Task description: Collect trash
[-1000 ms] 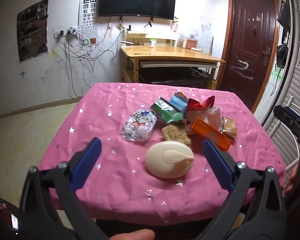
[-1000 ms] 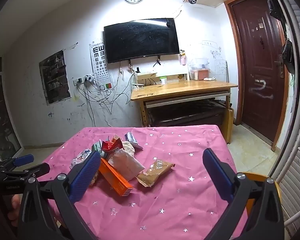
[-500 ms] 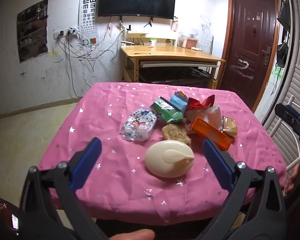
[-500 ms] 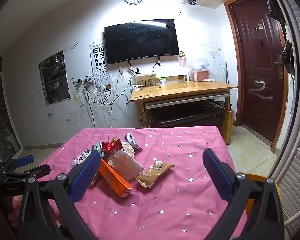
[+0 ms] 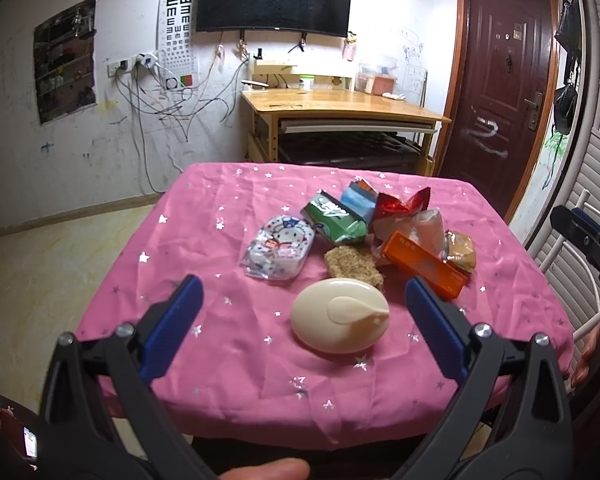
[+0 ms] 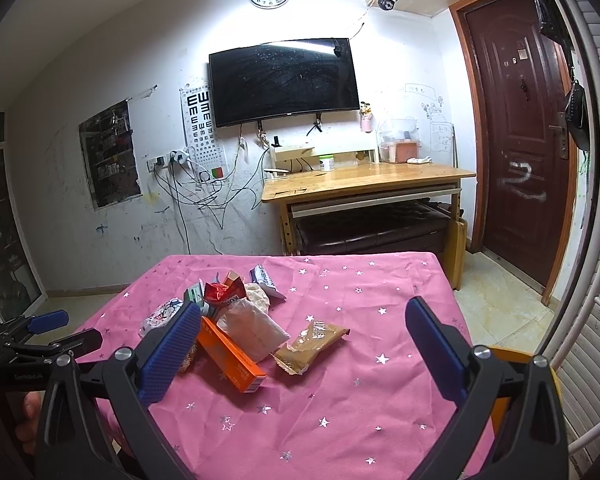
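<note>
The left gripper [image 5: 300,300], black-armed with blue pads, hangs above the near edge of a table draped in a pink cloth with silver stars [image 5: 228,344], its jaws spread wide and empty; a smooth cream oval container with a teardrop lid [image 5: 340,316] lies on the cloth between them. The right gripper [image 6: 302,328] is likewise spread wide, holding nothing, over the table's near right part. The trash sits in a loose cluster at mid-table: a clear cartoon-printed pouch [image 5: 278,248] at the left, a green packet [image 5: 334,218] and a blue-and-orange packet [image 5: 360,198] farther back, a crumpled red foil wrapper [image 5: 400,204], a brown scouring pad [image 5: 350,262] touching the cream container's far side, a long orange carton [image 6: 230,354], a translucent white bag [image 6: 256,330] just beside it, and a tan snack wrapper [image 6: 312,340] at the right.
</note>
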Available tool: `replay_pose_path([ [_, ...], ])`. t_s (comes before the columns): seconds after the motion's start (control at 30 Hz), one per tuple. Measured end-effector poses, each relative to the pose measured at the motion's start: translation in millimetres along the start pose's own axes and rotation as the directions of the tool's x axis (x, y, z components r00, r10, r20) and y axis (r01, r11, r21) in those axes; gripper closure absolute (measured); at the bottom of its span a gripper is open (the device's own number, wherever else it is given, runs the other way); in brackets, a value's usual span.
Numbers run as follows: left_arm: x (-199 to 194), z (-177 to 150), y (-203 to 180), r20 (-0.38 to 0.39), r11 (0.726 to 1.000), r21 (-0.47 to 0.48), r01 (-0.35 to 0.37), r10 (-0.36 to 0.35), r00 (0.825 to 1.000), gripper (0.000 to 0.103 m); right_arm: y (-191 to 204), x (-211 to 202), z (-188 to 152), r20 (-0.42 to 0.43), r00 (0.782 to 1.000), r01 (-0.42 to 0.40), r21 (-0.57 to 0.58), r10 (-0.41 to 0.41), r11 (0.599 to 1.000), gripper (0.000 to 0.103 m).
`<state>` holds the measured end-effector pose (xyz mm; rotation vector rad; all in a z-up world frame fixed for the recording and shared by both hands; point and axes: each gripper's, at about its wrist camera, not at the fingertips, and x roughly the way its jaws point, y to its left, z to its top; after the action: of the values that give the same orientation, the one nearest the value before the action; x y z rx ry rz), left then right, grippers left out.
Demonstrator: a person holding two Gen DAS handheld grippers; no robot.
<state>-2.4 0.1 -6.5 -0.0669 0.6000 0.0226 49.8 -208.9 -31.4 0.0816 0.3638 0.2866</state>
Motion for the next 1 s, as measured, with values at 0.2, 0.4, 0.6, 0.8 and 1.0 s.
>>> replay_pose_path([
  [0.2, 0.3, 0.1, -0.1, -0.005, 1.000, 0.000, -0.001, 0.001, 1.000, 0.006, -0.4, 0.2, 0.0, -0.001, 1.000, 0.000, 0.000, 0.000, 1.000, 0.007],
  [0.4, 0.6, -0.4, 1.3, -0.004, 1.000, -0.001, 0.000, 0.000, 1.000, 0.006, -0.3, 0.2, -0.1, 0.000, 1.000, 0.000, 0.001, 0.000, 1.000, 0.007],
  [0.6, 0.5, -0.2, 1.1, -0.005, 1.000, 0.000, -0.001, 0.001, 1.000, 0.006, 0.1, 0.4, -0.3, -0.001, 1.000, 0.000, -0.002, 0.000, 1.000, 0.007],
  [0.8, 0.5, -0.4, 1.1, -0.005, 1.000, 0.001, -0.001, 0.001, 1.000, 0.006, 0.9, 0.7, -0.4, -0.001, 1.000, -0.002, -0.004, 0.002, 1.000, 0.007],
  [1.0, 0.6, -0.2, 0.8, -0.005, 1.000, 0.001, -0.002, 0.002, 1.000, 0.006, 0.9, 0.9, -0.5, -0.001, 1.000, -0.002, -0.005, 0.002, 1.000, 0.007],
])
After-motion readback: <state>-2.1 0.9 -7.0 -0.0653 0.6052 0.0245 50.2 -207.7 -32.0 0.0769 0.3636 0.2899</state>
